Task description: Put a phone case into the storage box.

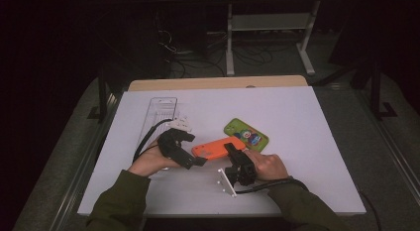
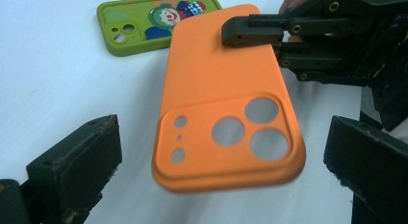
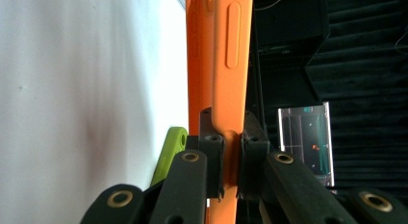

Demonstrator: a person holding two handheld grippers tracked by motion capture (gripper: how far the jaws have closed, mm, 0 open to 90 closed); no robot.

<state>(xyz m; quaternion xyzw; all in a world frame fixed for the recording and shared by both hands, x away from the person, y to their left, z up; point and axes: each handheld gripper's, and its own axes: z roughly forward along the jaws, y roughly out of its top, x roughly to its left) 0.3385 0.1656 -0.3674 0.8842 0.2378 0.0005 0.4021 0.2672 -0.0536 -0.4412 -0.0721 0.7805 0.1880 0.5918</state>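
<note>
Dark room behind, with cables and a metal stand on the floor; white desk [image 1: 297, 122] in front, lit from above. Orange phone case [image 1: 218, 147] sits mid-desk, raised off the surface, camera cut-outs toward the left side in the high view. Right hand-held gripper [image 1: 231, 150] is clamped on the case's end farthest from the cut-outs: in the right gripper view the pads [image 3: 211, 152] press on both faces of the orange edge [image 3: 231, 89]. Left hand-held gripper [image 1: 198, 149] stands wide open; in the left gripper view the cut-out end of the case [image 2: 226, 118] lies between its jaws, with a clear gap on each side, no contact. Green phone case [image 1: 246, 133] lies flat on the desk just beyond the orange one, printed side up. Clear plastic tray [image 1: 159, 112] lies at far left of the desk.
</note>
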